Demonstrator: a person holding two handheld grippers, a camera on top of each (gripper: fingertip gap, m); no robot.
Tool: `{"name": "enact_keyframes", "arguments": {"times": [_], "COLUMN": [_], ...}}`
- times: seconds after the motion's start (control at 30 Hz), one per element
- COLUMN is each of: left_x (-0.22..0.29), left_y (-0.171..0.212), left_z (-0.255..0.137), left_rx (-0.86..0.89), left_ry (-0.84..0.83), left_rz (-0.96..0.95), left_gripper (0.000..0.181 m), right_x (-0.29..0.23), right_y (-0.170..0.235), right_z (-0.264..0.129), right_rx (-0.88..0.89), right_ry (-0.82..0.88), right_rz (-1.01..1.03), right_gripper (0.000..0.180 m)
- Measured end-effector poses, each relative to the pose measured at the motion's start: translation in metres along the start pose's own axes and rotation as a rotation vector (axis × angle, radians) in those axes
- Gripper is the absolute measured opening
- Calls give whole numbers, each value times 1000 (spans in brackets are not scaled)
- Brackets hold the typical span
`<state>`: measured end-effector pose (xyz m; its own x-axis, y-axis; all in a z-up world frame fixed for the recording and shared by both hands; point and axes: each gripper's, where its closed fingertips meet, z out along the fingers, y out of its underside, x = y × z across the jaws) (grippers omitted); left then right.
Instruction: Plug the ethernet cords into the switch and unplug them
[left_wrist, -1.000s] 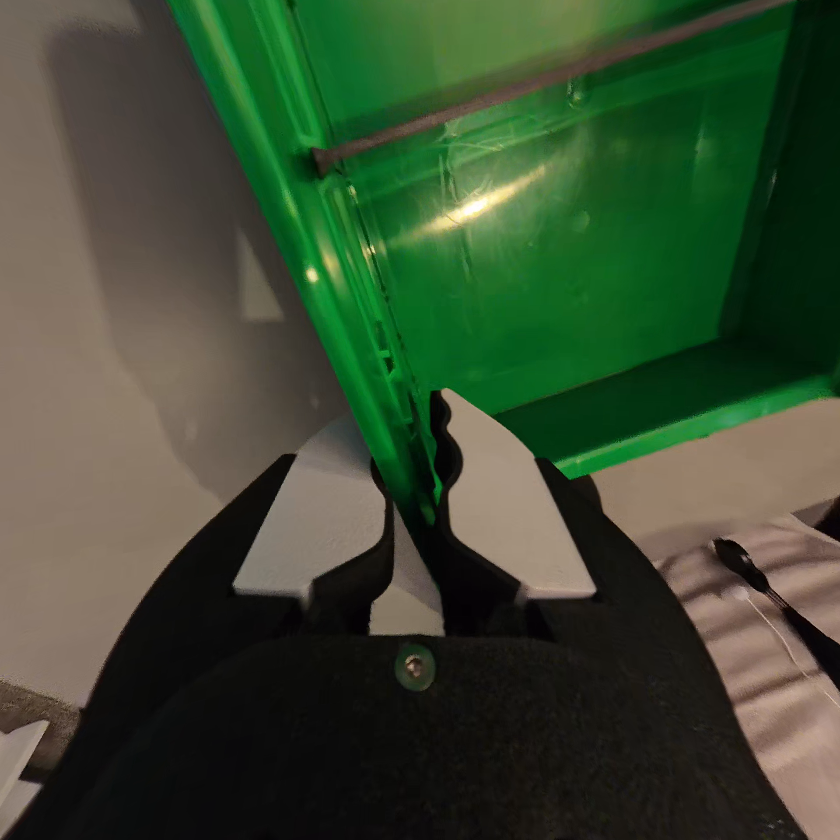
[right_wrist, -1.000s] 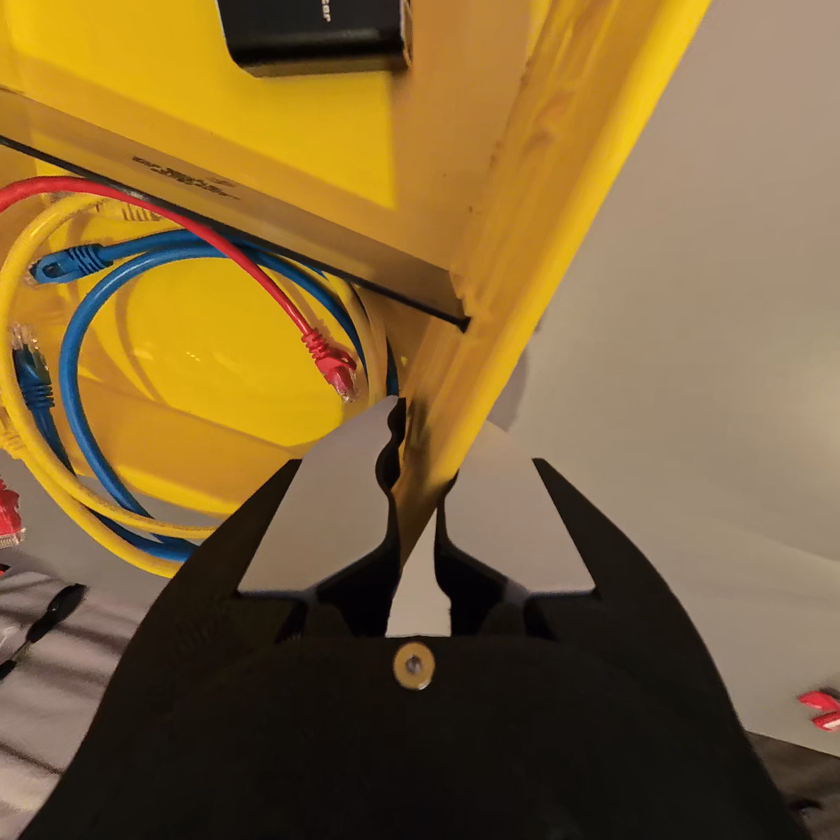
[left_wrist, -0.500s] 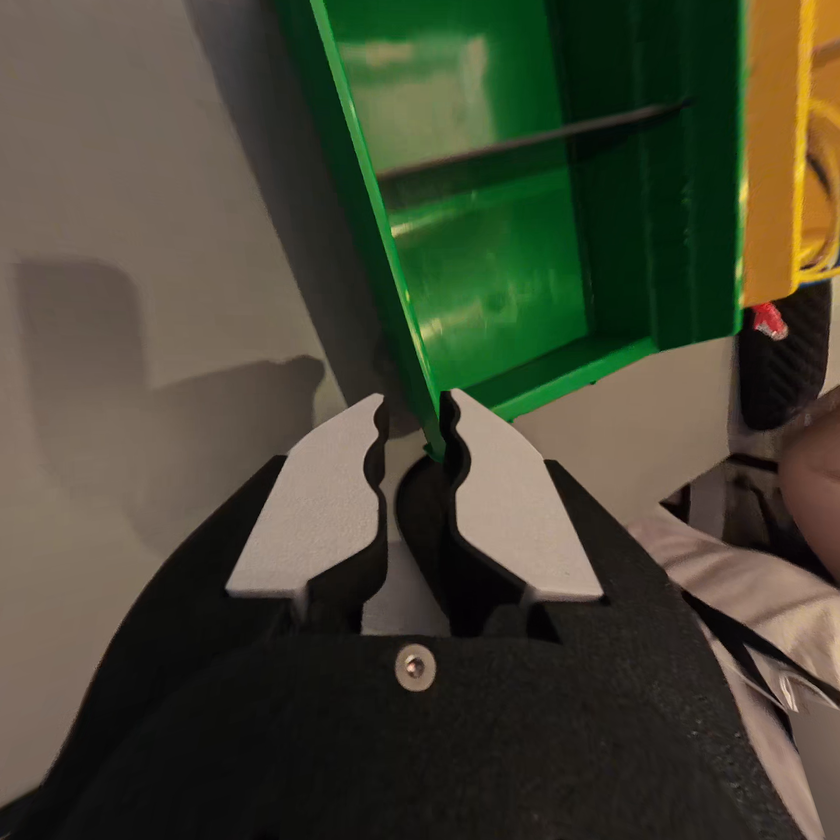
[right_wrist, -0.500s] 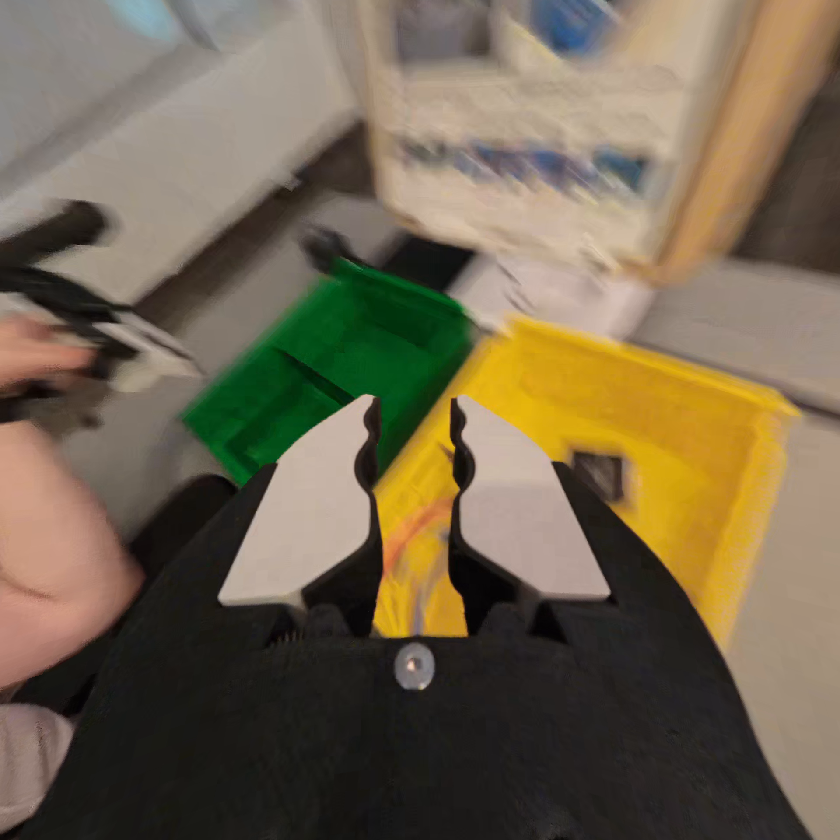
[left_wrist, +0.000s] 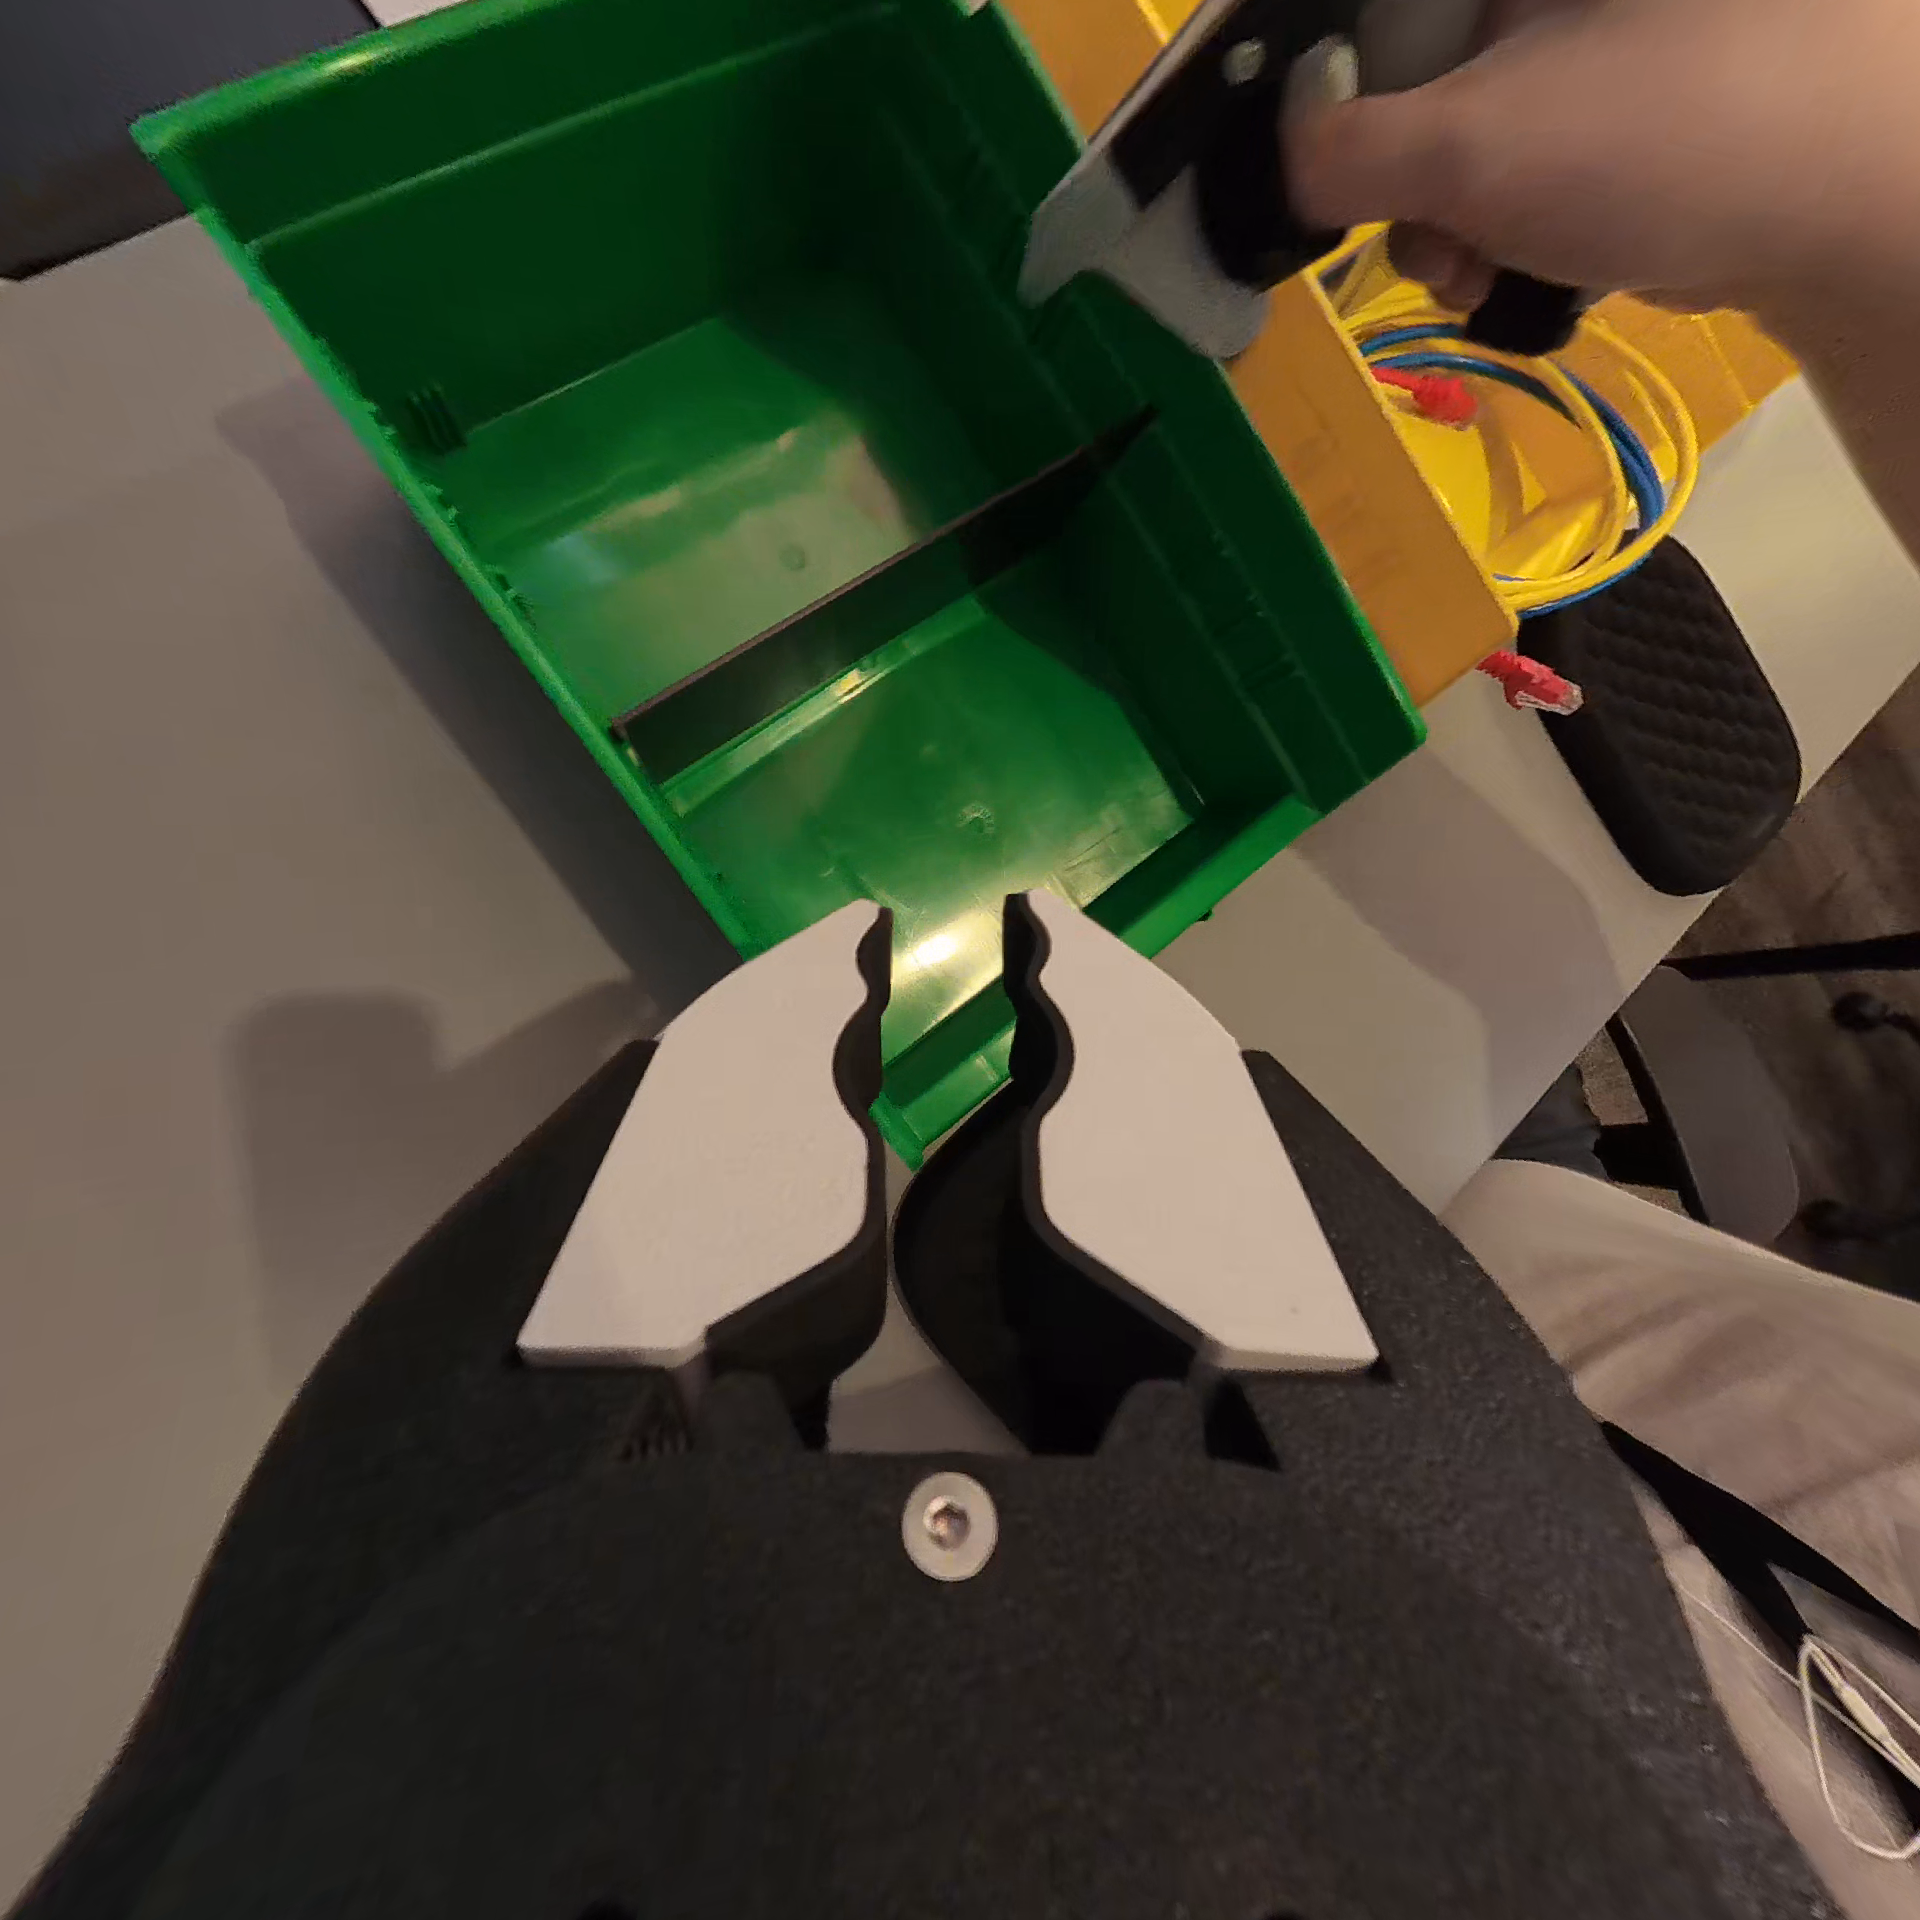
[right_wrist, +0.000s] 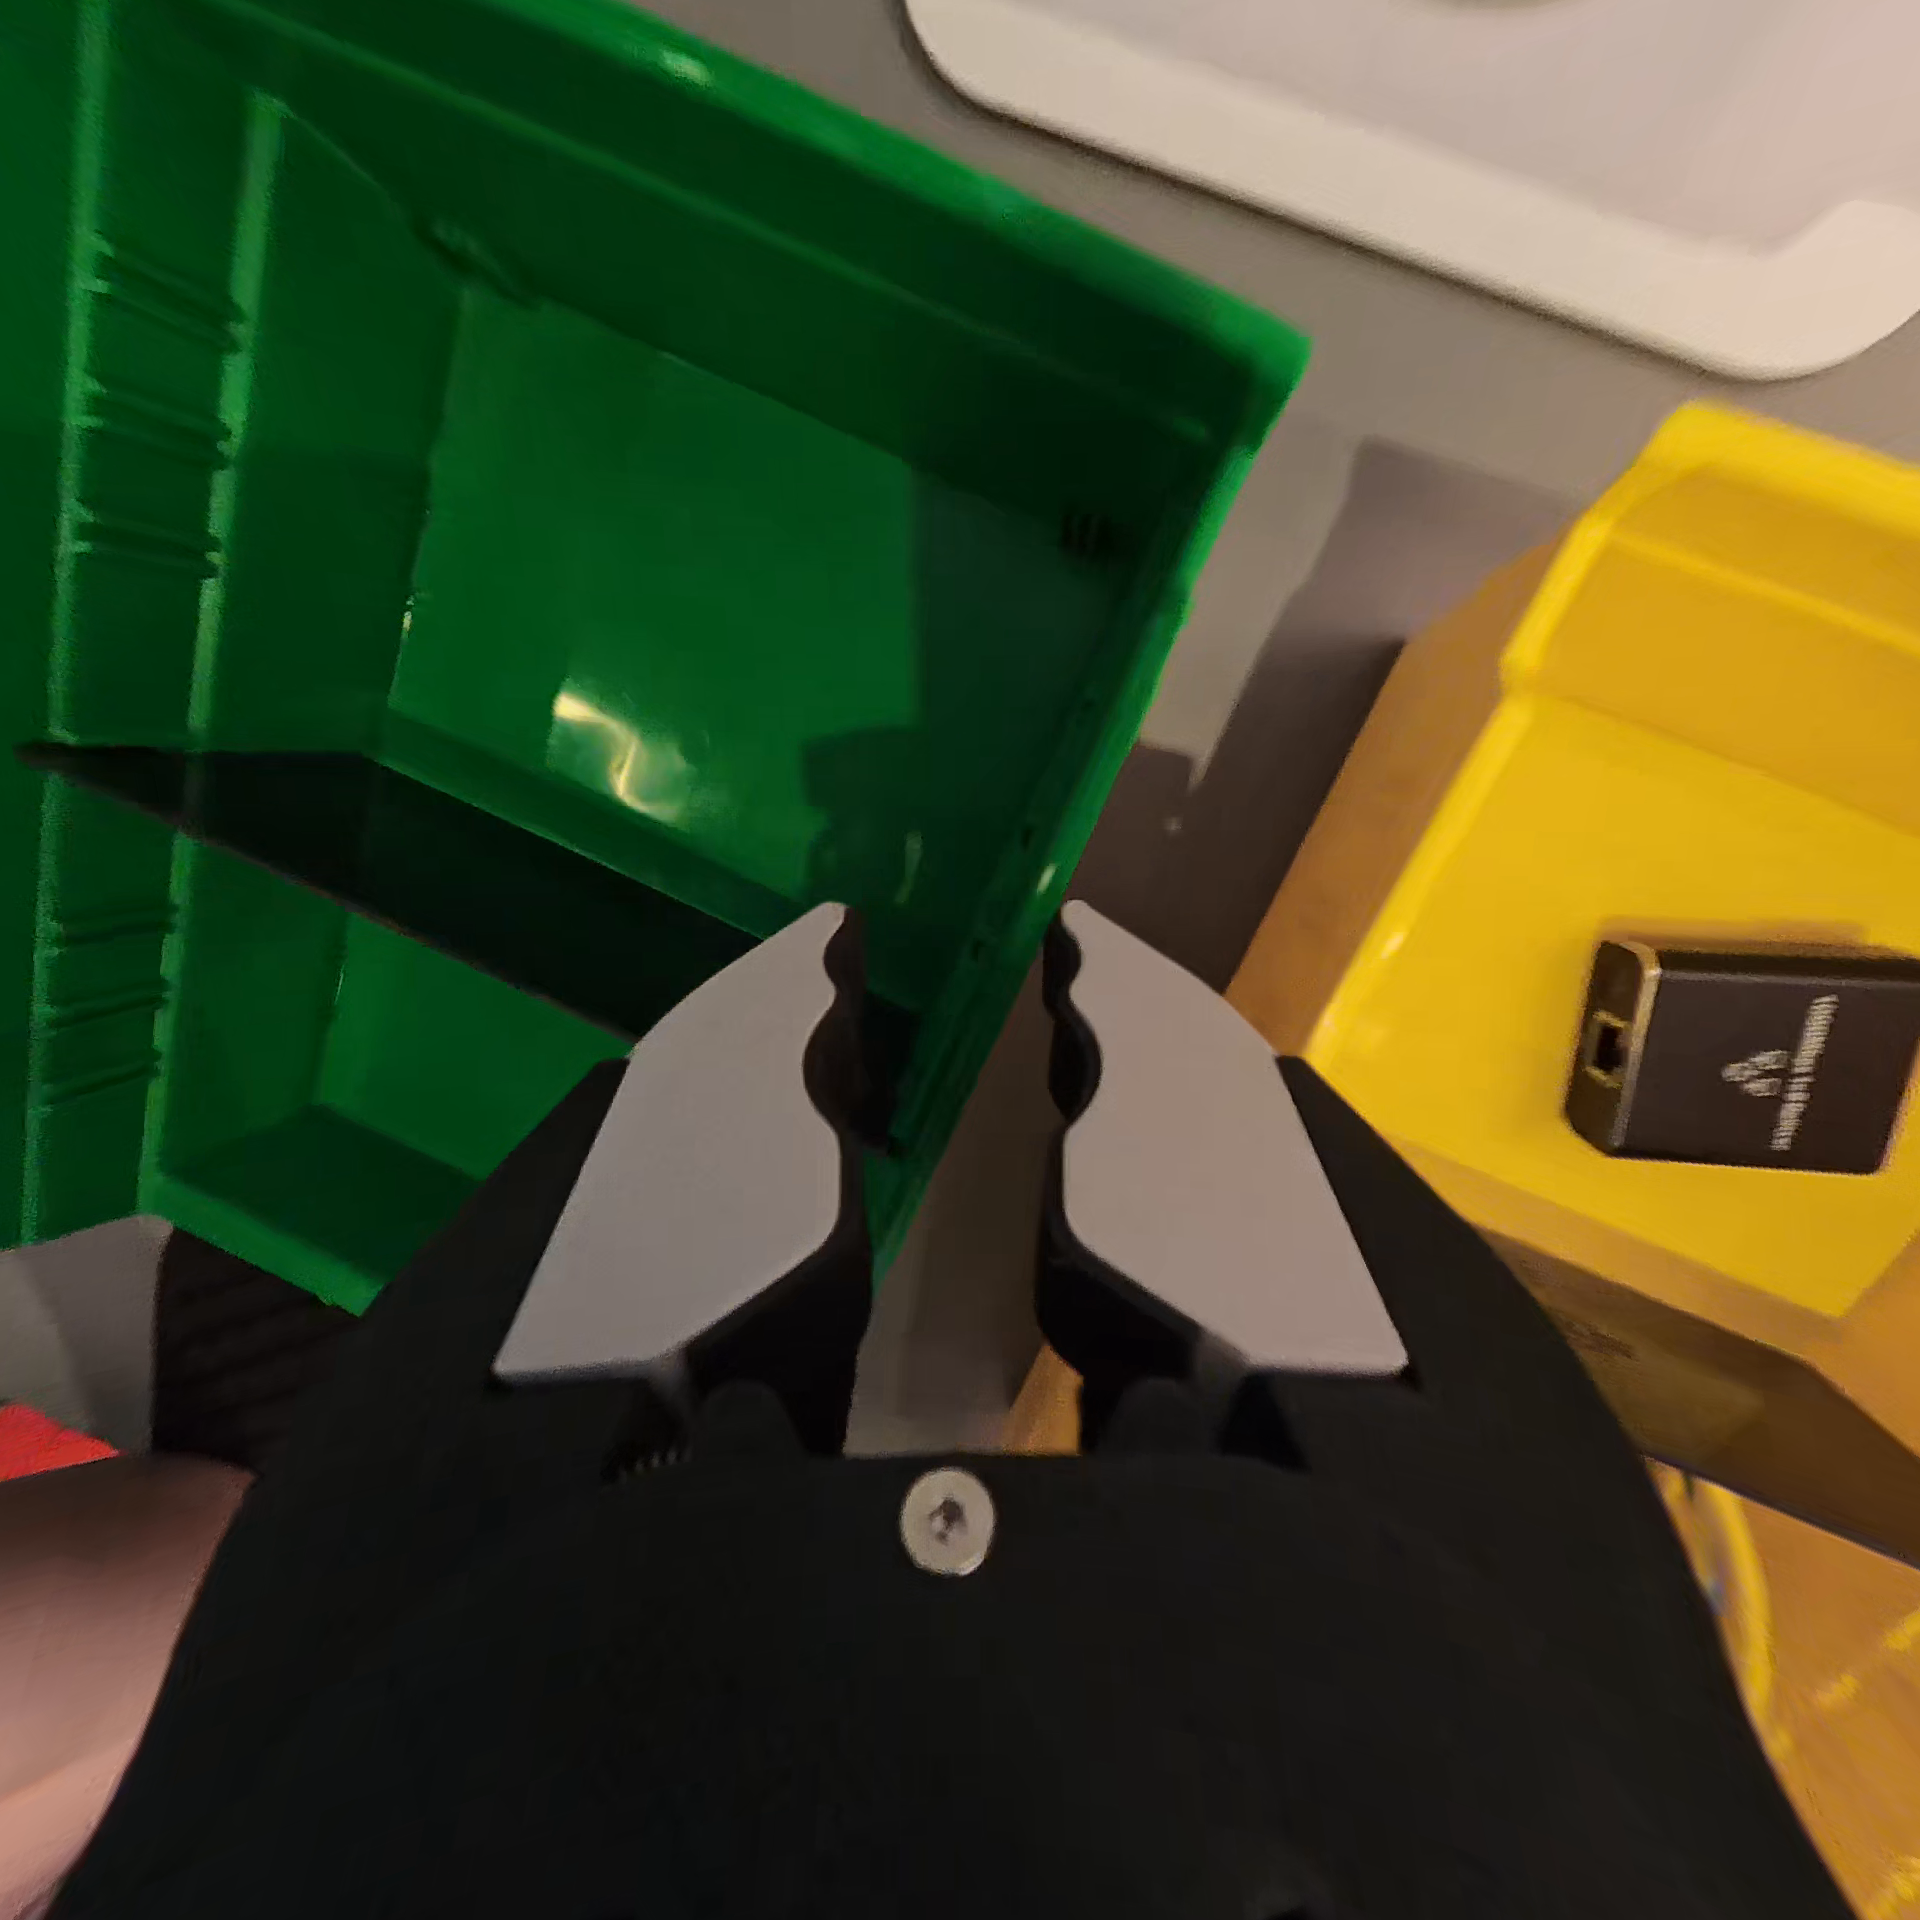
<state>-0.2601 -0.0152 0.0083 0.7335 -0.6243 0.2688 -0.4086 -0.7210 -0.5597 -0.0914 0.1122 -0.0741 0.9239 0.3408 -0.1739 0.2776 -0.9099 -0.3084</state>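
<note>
Right of the parted right hand-held gripper (right_wrist: 951, 930) — switch (right_wrist: 1756, 1060), left hand-held gripper (left_wrist: 945, 914) parted too.

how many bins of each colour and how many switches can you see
green bin: 1
yellow bin: 1
black switch: 1
total: 3
</note>
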Motion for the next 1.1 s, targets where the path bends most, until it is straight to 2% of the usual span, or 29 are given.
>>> {"name": "enact_keyframes", "arguments": {"times": [0.03, 0.13, 0.23, 0.37, 0.47, 0.57, 0.63, 0.77, 0.83, 0.9, 0.97, 1.1], "left_x": [2, 9, 15, 18, 22, 36, 50, 98, 108, 116, 123, 129], "left_y": [-1, -2, -4, -6, -18, -32, -45, -49, -40, -37, -42, -63], "left_z": [0, 1, -1, -6, -22, -57, -96, -181, -193, -180, -150, -46], "left_rx": [-1, -3, 7, 27, 124, 294, 490, 969, 1020, 954, 827, 455], "left_ry": [2, 8, 9, -8, -39, -55, -79, -17, -53, -71, -55, 57], "left_rz": [16, 56, 91, 114, 118, 104, 109, 120, 142, 180, 241, 319], "left_gripper": [20, 19, 19, 17, 17, 26, 32, 25, 27, 43, 45, 49], "right_x": [-2, -2, 3, -3, -16, -27, -36, -42, -26, 8, 57, 179], "right_y": [3, 9, 6, 3, -3, -16, -26, -44, -43, -34, -19, 39], "right_z": [8, 30, 37, 36, 23, -4, -32, -112, -159, -206, -248, -306], "right_rx": [-30, -98, -129, -179, -204, -219, -235, -220, -217, -206, -168, -114], "right_ry": [-12, -8, 16, 2, -34, -11, -22, -79, -95, -72, -23, 86], "right_rz": [28, 92, 89, 110, 134, 83, 48, -24, -43, -41, 3, 202], "right_gripper": [33, 27, 10, 9, 10, 9, 9, 8, 8, 9, 9, 8]}}
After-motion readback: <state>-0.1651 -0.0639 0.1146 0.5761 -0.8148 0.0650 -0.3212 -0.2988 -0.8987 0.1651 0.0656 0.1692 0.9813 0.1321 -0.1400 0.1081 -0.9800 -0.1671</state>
